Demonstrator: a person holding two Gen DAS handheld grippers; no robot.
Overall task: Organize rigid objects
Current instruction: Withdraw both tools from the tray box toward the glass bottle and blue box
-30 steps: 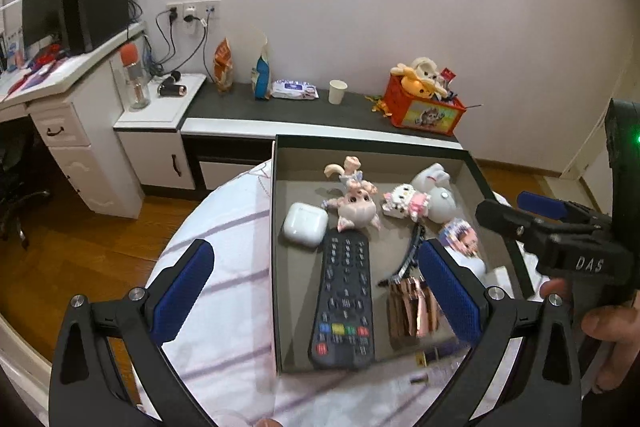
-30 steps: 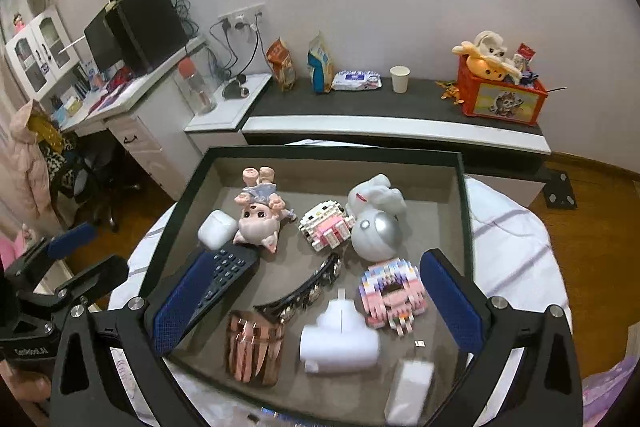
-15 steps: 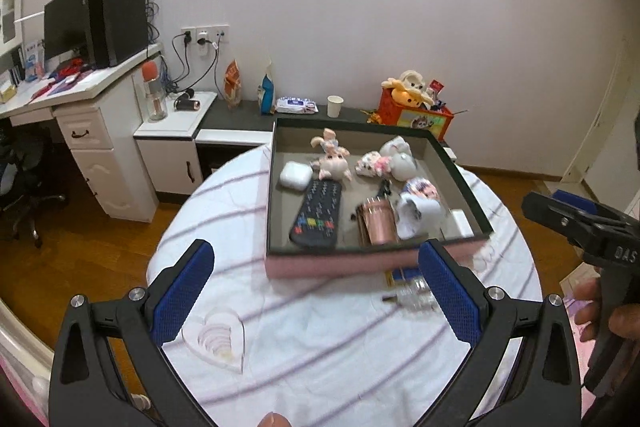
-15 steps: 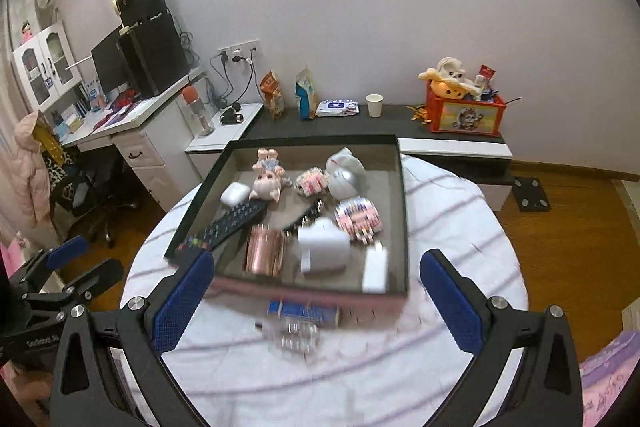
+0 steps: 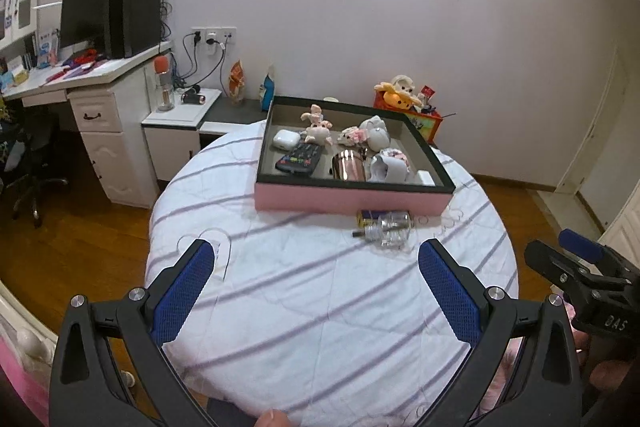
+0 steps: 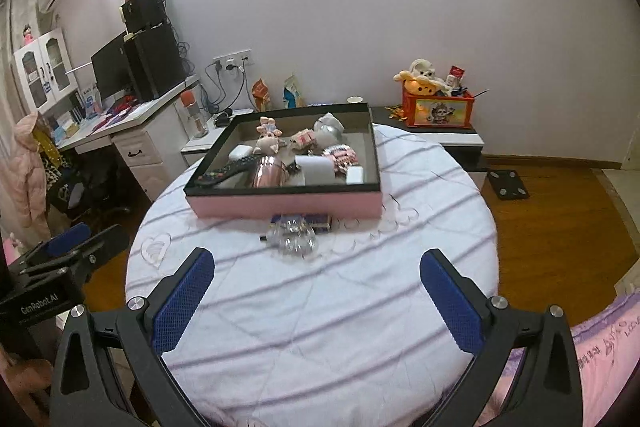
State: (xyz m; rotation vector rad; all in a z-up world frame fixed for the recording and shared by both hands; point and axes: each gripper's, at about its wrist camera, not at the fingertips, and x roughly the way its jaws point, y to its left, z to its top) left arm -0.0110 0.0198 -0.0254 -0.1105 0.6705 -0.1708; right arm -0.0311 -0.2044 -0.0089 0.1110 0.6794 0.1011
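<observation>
A pink box with a black rim (image 5: 352, 197) (image 6: 284, 206) sits on the far half of the round table. It holds a black remote (image 5: 299, 159), a white earbud case (image 5: 286, 139), a pig figurine (image 5: 317, 127), a copper cup (image 5: 349, 166) (image 6: 269, 171) and several small toys. In front of the box, on the cloth, lie a clear glass object (image 5: 390, 227) (image 6: 292, 239) and a small blue item (image 6: 318, 221). My left gripper (image 5: 315, 255) and my right gripper (image 6: 317, 259) both hang open and empty over the near half of the table, well short of the box.
The table wears a white striped cloth (image 5: 320, 307). A white desk with a monitor (image 5: 86, 15) stands at the left. Along the wall, a low dark shelf carries an orange toy box (image 6: 438, 109). Wooden floor (image 6: 560, 219) surrounds the table.
Both grippers have drawn back from above the box to the near side of the table. The box now looks far off, and the clear object in front of it has come into sight.
</observation>
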